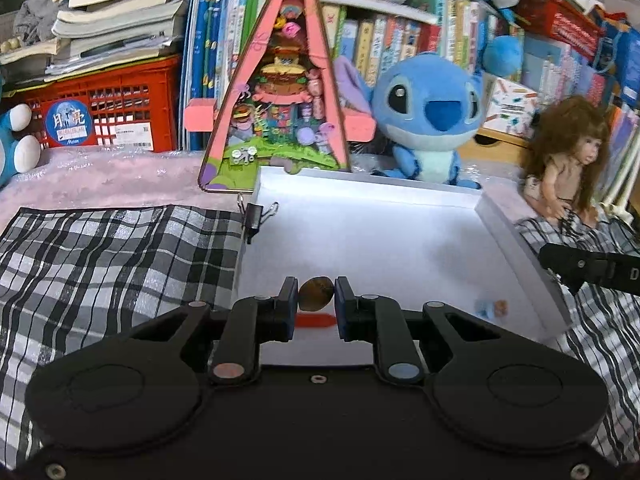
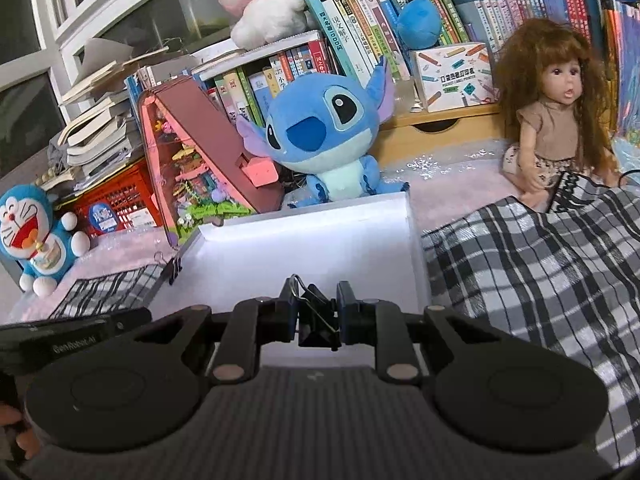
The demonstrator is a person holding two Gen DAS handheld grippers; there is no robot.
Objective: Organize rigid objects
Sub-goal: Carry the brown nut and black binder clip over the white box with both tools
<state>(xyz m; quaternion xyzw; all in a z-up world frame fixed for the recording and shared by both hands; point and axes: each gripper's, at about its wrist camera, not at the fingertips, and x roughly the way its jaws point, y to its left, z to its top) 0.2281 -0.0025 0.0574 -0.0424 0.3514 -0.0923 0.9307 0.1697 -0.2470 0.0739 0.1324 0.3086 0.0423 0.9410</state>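
Gripping a brown oval pebble (image 1: 316,293); right pinches a black binder clip (image 2: 317,314).

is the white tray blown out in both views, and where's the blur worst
Left wrist view: the white tray floor glares near featureless; blur is worst at the right edge, smearing the doll and books. Right wrist view: the tray's floor is washed out too, yet the doll stays sharp; straight lines bow toward the rim.

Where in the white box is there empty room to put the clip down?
The white box is mostly bare: its whole middle and far end toward the blue plush are free. The near end is busier, with a small blue-and-orange toy near the right wall and a red piece. Another binder clip grips the left wall.
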